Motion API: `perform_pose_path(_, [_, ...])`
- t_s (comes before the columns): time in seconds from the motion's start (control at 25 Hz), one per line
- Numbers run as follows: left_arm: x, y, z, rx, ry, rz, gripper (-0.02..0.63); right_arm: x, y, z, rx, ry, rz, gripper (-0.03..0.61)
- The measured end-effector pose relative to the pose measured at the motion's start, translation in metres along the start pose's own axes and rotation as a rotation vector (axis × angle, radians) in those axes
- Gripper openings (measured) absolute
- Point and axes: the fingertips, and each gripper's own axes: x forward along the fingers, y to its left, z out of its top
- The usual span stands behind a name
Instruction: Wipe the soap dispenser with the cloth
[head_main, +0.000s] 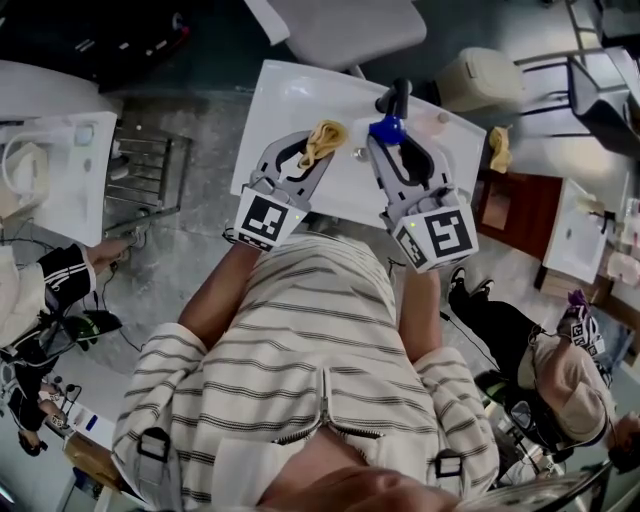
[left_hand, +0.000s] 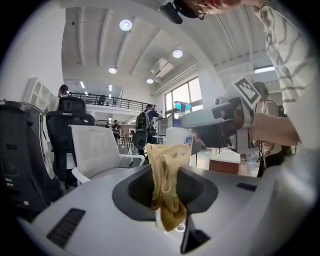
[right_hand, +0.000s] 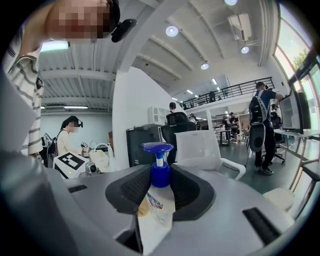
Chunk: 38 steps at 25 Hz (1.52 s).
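Observation:
In the head view my left gripper (head_main: 308, 152) is shut on a bunched yellow cloth (head_main: 326, 134) over the white basin (head_main: 290, 95). In the left gripper view the cloth (left_hand: 168, 186) hangs between the jaws of that gripper (left_hand: 167, 175). Beside it, my right gripper (head_main: 396, 146) is shut on the soap dispenser (head_main: 386, 128), a white bottle with a blue pump. The dispenser (right_hand: 159, 176) stands upright between the jaws of the right gripper (right_hand: 160, 186) in the right gripper view. Cloth and dispenser are a short way apart, not touching.
A black faucet (head_main: 400, 96) and a drain (head_main: 359, 153) sit at the basin. A second yellow cloth (head_main: 500, 148) lies to the right, near a beige bin (head_main: 482, 78). A white chair (head_main: 345, 30) stands behind the basin, a metal rack (head_main: 150, 170) to its left. People sit on both sides.

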Motion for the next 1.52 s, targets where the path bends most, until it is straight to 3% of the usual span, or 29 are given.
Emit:
perform_pose_path(0.4, [0.0, 0.003, 0.01, 0.053, -0.005, -0.102, 0.097, -0.006, 0.015, -0.004, -0.049, 0.03, 0.108, 0.124])
perform_pose_path(0.72, [-0.005, -0.008, 0.014, 0.043, -0.035, -0.282, 0.095, -0.015, 0.025, -0.01, -0.057, 0.039, 0.243, 0.124])
perform_pose_path(0.96, [-0.006, -0.016, 0.017, 0.07, -0.038, -0.349, 0.095, -0.021, 0.031, -0.011, -0.088, 0.034, 0.321, 0.124])
perform_pose_path(1.52, [-0.005, -0.038, 0.015, 0.14, -0.015, -0.511, 0.089, -0.032, 0.05, -0.015, -0.092, 0.024, 0.434, 0.124])
